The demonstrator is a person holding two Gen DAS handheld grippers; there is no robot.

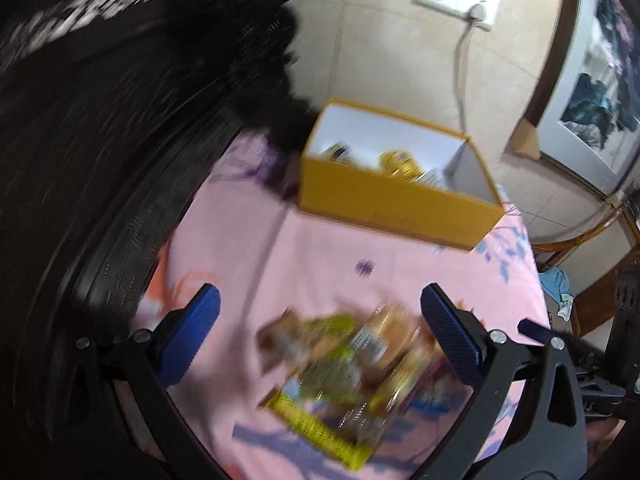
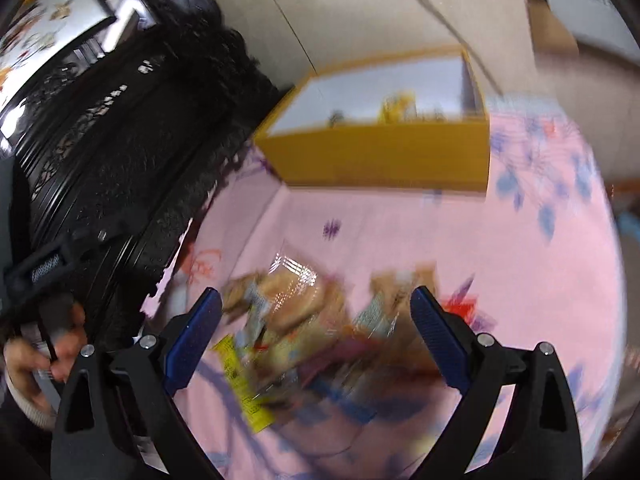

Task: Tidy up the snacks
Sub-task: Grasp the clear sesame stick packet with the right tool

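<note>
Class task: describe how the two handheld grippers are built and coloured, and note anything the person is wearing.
Both the left gripper and right gripper have black angular arms with silver screws and triangular cut-outs. Their fingers carry blue ribbed pads. In the right wrist view, a hand shows a pale ribbed cuff at the wrist.

Motion blur is smearing the snack packets (image 1: 344,364) lying in front of the yellow box (image 1: 396,204), making labels unreadable; the box's front wall is hiding most contents.
</note>
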